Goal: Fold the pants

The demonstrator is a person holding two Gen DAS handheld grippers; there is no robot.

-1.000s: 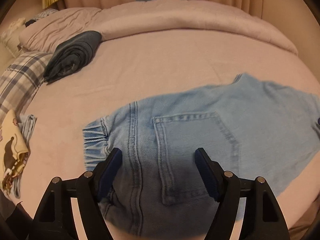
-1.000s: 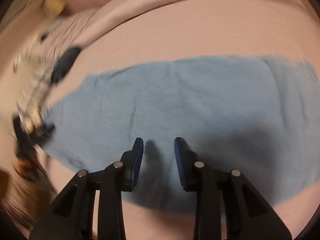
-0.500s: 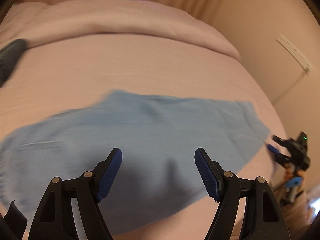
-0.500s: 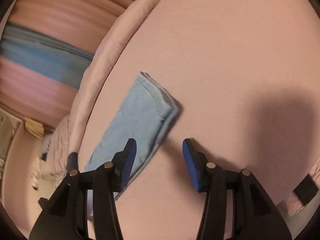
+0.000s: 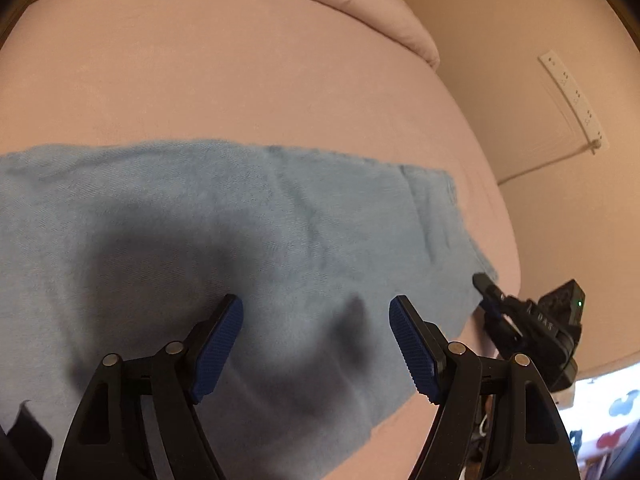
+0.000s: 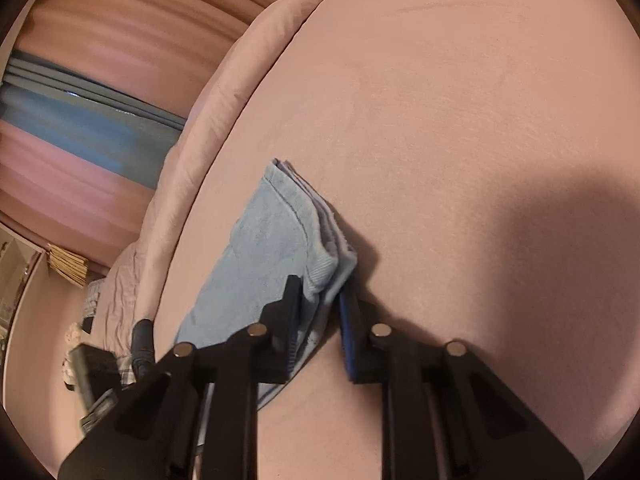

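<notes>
Light blue denim pants [image 5: 240,248] lie flat across the pink bed sheet [image 5: 240,72]. My left gripper [image 5: 316,340] hovers open just above the lower part of a leg, with nothing between its fingers. In the left wrist view my right gripper [image 5: 486,284] sits at the near corner of the hem, by the bed's right edge. In the right wrist view the stacked hem layers of the pants [image 6: 272,256] run between the blue pads of my right gripper [image 6: 320,316]. Its jaws are closing, and the pads press on the hem corner.
A rolled pink duvet [image 5: 360,8] runs along the far side of the bed. The bed's edge drops off just right of the hem, with a beige wall and a white power strip [image 5: 572,92] beyond. Pink and blue curtains [image 6: 80,80] hang at the back.
The left wrist view has swung right along the pants, from the waist and pocket to the leg end. My right gripper turned to the hem corner, and its jaws narrowed onto it.
</notes>
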